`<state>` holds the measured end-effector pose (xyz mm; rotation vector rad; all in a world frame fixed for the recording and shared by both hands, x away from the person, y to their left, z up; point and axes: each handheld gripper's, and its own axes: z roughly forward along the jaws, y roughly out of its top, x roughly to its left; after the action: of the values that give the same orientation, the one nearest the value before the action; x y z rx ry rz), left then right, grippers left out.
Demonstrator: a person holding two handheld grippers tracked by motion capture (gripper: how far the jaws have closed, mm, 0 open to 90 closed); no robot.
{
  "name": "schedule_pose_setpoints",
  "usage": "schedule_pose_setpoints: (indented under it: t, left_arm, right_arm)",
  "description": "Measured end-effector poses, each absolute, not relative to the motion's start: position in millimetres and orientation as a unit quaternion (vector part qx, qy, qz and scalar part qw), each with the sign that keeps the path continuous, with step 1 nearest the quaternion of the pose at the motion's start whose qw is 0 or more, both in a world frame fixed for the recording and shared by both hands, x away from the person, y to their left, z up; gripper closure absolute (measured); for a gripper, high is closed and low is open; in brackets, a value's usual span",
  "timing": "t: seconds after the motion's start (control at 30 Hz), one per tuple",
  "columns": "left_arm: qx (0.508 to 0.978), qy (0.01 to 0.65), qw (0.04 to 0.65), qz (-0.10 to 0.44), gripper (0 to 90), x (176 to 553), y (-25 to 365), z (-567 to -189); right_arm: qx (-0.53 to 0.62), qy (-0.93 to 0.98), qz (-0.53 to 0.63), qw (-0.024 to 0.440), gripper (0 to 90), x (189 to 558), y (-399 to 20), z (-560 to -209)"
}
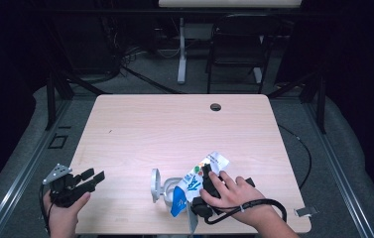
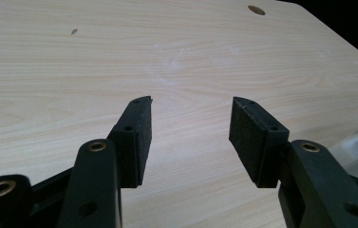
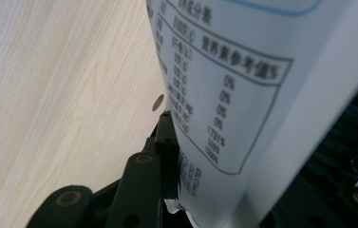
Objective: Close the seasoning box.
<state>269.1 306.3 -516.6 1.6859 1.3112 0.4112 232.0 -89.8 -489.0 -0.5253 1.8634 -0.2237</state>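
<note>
Our right gripper [image 1: 205, 184] has its fingers [image 3: 166, 142] pressed against a white and blue pouch [image 1: 194, 182], one pad flat on the printed panel, the other hidden behind it. The pouch stands tilted near the tabletop's [image 1: 174, 129] front edge, its lower end at a metal funnel [image 1: 162, 187] lying on its side. Our left gripper [image 1: 83, 179] sits at the front left corner, well apart, fingers [image 2: 136, 137] spread wide over bare wood with nothing between them. A small round hole [image 1: 216, 106] marks the far edge.
</note>
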Motion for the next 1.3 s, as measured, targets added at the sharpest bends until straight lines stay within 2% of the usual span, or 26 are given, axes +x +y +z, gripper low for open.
schedule_pose_setpoints:
  t: [1.3]
  left_arm:
    - [0.687,0.534,0.463,0.168,50.2,269.2,306.1,-516.5]
  right_arm:
    - [-0.185,0.812,-0.067,0.549,75.4,231.0,-92.3,-489.6]
